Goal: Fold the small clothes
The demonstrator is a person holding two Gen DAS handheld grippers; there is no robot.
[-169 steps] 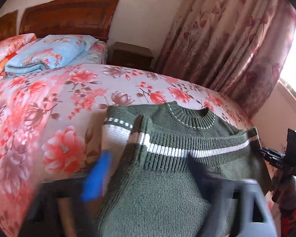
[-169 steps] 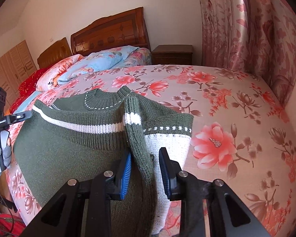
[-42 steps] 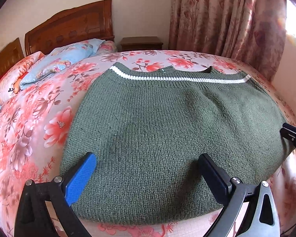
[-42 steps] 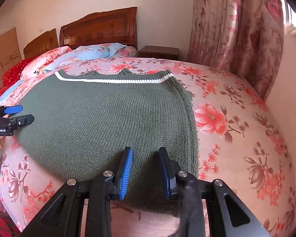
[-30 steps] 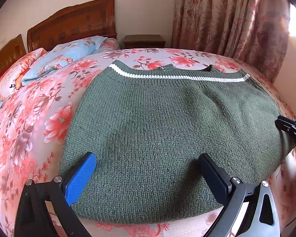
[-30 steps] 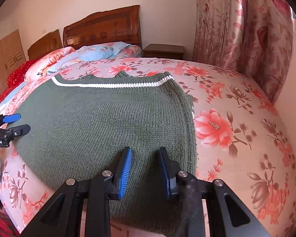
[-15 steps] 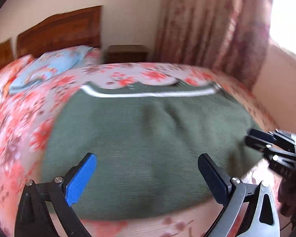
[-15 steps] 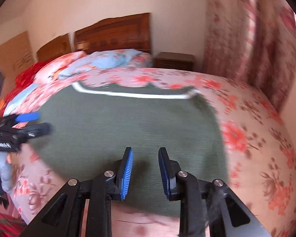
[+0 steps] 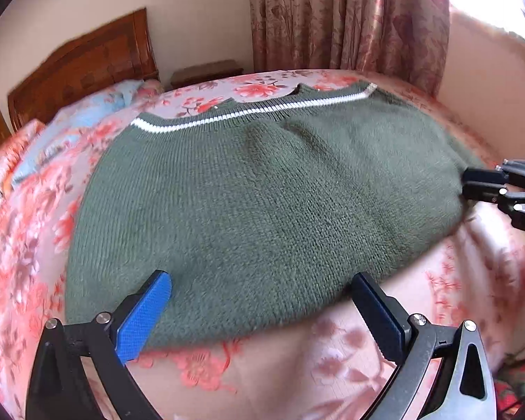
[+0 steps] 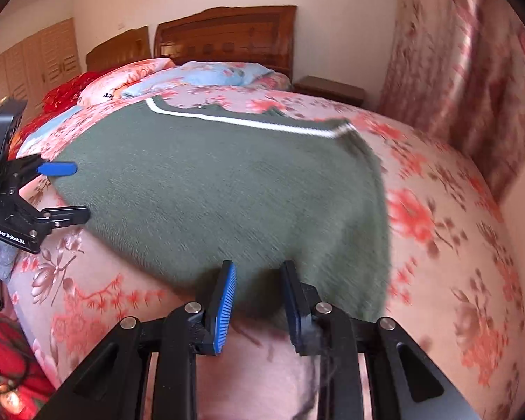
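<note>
A dark green knitted sweater [image 9: 262, 189] lies flat on the floral bedspread [image 9: 350, 343], its white stripe along the far edge. My left gripper [image 9: 262, 301] stands wide open over the near hem, one finger over the knit and one just off its edge, nothing held. It also shows in the right wrist view, as the left gripper [image 10: 63, 190], at the sweater's left side. My right gripper [image 10: 259, 301] has its jaws a narrow gap apart above the hem of the sweater [image 10: 227, 189]; the pads press on nothing. The left wrist view shows the right gripper [image 9: 476, 183] at the sweater's right edge.
Pillows and a folded blue quilt [image 10: 220, 73] lie by the wooden headboard [image 10: 227, 35]. A nightstand [image 10: 329, 89] and floral curtains [image 9: 350, 17] stand beyond the bed. The bed's edge drops off just below both grippers. Red fabric [image 10: 3, 350] lies low at the left.
Both views have swung and rolled, with motion blur. Each gripper now shows larger and further into the other's view. The sweater lies as before and neither gripper's jaws have changed.
</note>
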